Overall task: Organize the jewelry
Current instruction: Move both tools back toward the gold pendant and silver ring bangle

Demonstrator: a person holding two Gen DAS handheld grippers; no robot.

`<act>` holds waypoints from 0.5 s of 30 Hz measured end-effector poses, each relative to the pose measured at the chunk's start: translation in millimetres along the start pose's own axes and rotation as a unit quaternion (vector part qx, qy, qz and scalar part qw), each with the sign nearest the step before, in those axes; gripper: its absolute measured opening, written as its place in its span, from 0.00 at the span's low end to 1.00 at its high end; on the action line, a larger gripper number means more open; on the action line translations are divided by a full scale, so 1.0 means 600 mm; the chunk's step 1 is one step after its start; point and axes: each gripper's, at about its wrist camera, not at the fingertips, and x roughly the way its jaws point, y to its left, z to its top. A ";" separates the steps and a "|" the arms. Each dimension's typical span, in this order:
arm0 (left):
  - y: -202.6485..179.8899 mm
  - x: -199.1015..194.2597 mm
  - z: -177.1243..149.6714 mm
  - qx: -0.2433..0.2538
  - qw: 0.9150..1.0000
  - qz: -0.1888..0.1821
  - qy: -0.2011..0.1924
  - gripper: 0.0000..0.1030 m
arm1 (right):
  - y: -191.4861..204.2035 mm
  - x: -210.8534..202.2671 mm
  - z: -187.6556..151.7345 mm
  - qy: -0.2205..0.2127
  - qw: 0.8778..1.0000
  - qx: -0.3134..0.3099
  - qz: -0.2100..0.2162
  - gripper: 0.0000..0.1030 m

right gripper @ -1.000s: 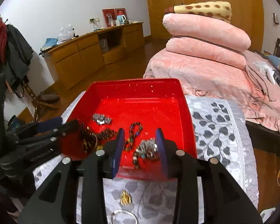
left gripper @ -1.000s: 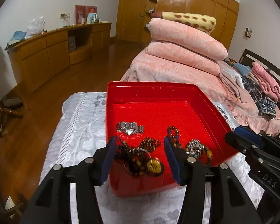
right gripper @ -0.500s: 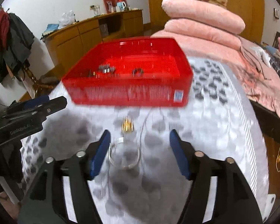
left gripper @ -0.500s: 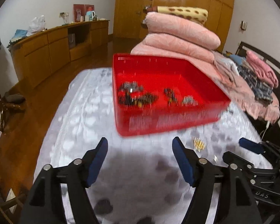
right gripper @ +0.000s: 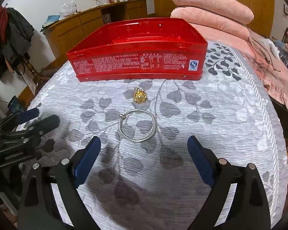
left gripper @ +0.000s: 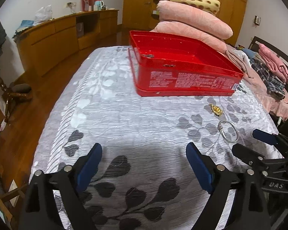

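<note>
Both grippers hang low over a bench covered in a white cloth printed with grey leaves, and each pair of jaws stands wide apart with nothing between the blue pads.

In the right wrist view, the right gripper faces a silver bangle that lies flat on the cloth just beyond its fingertips, at 12 o'clock and a little left of centre. Past the bangle, still toward 12 o'clock, sits a small gold pendant — close to the bangle but not touching it. Farther on stands a red tin box, open at the top, its printed side wall turned toward the camera; the pendant lies near that wall, apart from it. The left gripper shows at 9 o'clock in this view, beside the bench edge.

From the left wrist view, the left gripper points over bare cloth. The red tin box is ahead at about 1 o'clock, and a little jewelry can be glimpsed inside near its left wall, too small to identify. The gold pendant and silver bangle lie off at 2 to 3 o'clock, the bangle close to the right gripper, which enters from the right edge.

Behind the bench is a bed piled with pink bedding, and wooden cabinets line the far wall.
</note>
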 end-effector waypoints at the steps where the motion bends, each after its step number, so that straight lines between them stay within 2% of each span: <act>1: 0.003 -0.001 -0.001 -0.002 1.000 0.001 -0.001 0.85 | 0.001 0.004 0.001 0.003 1.000 0.000 -0.001 0.86; 10: 0.015 0.005 -0.003 -0.012 1.000 -0.005 0.005 0.85 | 0.005 0.023 0.012 0.010 1.000 -0.002 -0.015 0.86; 15: 0.012 0.007 -0.003 -0.011 1.000 -0.010 0.007 0.85 | 0.013 0.028 0.013 0.011 0.999 -0.015 -0.027 0.69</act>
